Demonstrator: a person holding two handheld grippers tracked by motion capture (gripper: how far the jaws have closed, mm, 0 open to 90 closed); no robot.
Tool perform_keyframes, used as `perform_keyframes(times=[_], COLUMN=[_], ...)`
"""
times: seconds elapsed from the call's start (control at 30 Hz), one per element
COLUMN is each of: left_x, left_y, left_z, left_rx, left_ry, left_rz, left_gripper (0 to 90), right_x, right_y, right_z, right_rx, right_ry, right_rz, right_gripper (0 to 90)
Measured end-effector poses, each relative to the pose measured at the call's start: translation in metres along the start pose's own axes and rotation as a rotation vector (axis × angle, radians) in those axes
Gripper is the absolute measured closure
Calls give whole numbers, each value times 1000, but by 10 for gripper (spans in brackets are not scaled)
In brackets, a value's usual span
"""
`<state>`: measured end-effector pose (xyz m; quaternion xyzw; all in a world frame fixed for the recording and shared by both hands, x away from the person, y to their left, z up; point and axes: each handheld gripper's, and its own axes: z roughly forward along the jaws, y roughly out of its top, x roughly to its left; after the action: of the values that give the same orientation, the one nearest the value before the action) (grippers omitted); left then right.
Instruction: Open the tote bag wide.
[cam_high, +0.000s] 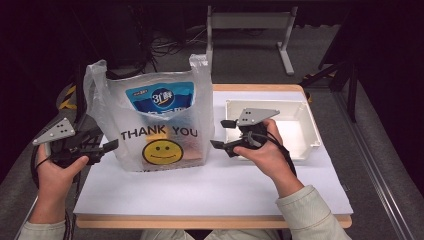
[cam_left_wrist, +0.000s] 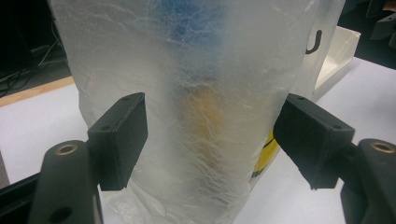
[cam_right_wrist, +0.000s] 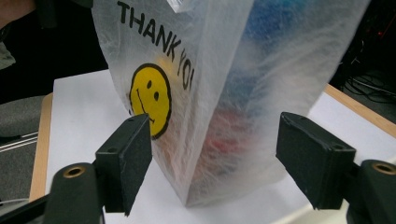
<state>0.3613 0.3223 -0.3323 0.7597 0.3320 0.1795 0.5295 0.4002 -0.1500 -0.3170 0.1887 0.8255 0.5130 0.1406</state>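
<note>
A translucent plastic bag (cam_high: 150, 120) printed "THANK YOU" with a yellow smiley stands upright on the white table top (cam_high: 210, 185). Inside it are a blue packet (cam_high: 160, 97) and something orange lower down. My left gripper (cam_high: 102, 140) is at the bag's left end, open; in the left gripper view the bag (cam_left_wrist: 210, 70) bulges between the black pads (cam_left_wrist: 119, 140) without being pinched. My right gripper (cam_high: 220, 133) hovers a little off the bag's right end, jaws wide and empty. In the right gripper view the bag's corner (cam_right_wrist: 219, 93) stands just beyond my right gripper (cam_right_wrist: 215, 163).
A white rectangular tray (cam_high: 312, 130) sits at the table's back right, behind the right hand; its wall (cam_left_wrist: 338, 51) shows past the bag. The wooden table edge (cam_high: 210, 221) runs along the front. A metal frame (cam_high: 250, 22) stands on the floor beyond.
</note>
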Motion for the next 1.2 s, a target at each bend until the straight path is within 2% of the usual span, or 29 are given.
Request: perform_keyframes(times=[0.23, 0.33, 0.53, 0.67, 0.73, 0.87, 1.07, 1.17, 1.2], left_x=[0, -2, -8, -12, -11, -7, -4, -3, -3], left_y=[-3, -4, -2, 0, -1, -3, -4, -4, -4], left_z=[2, 2, 3, 6, 9, 13, 14, 14, 15], left_rx=[1, -9, -6, 7, 10, 13, -1, 1, 2], left_ry=[-12, -42, -37, -7, 5, 37, 33, 33, 36], left_rz=[0, -5, 8, 25, 23, 15, 40, 52, 53], left_gripper=[275, 272, 257, 262, 286, 409, 775, 868, 868], right_x=[-2, -2, -1, -3, -3, -3, -4, -6, -6], right_y=[10, 13, 16, 16, 17, 20, 24, 24, 24], right_z=[17, 22, 27, 31, 32, 32, 32, 33, 33], right_rx=[-6, -7, -3, 22, 19, 16, 18, 24, 24], right_ry=[-7, -15, -28, -47, -43, -43, -46, -49, -49], right_rz=[5, 3, -6, -34, -29, -35, -59, -66, -66], right_gripper=[275, 276, 309, 364, 379, 455, 709, 799, 799])
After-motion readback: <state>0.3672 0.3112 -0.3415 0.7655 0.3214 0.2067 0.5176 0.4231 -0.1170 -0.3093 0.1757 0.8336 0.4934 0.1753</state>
